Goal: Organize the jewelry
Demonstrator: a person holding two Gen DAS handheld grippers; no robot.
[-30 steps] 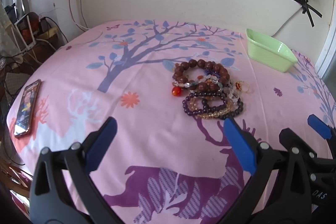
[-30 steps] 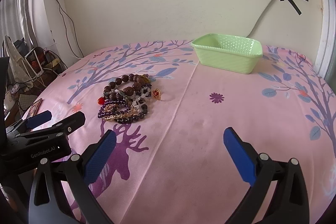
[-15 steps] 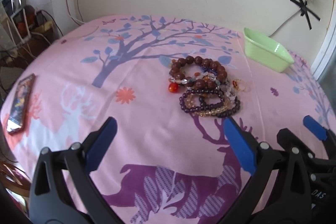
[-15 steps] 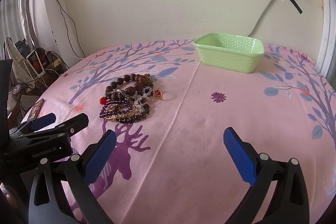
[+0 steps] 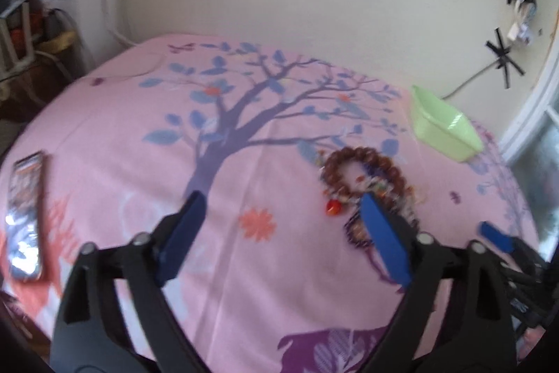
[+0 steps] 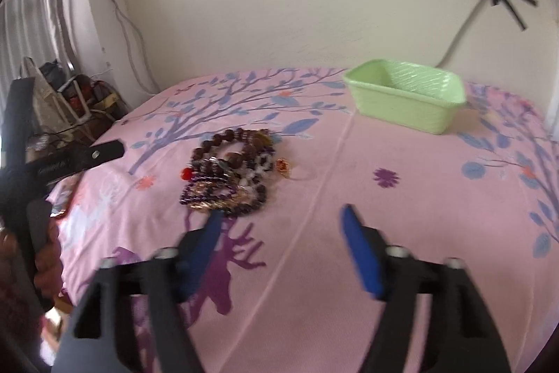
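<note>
Nearest, right gripper (image 6: 279, 226): jaws just narrowing, nothing between them.
Left gripper (image 5: 279, 219): jaws fairly wide, just closing a little, empty.
Progress: nothing sorted yet.
Bracelet pile (image 6: 229, 173): heaped mid-bedspread (image 6: 419, 215).
Green basket (image 6: 407, 95): empty, near far edge.
Phone (image 5: 26, 215): left edge, clear of the path.

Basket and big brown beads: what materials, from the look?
Basket: likely moulded plastic, pale green, matte with a slight sheen; its walls carry a fine woven-style pattern. Brown beads: probably wood or seed, dark, round, dull surface; motion blur leaves the finish uncertain.
</note>
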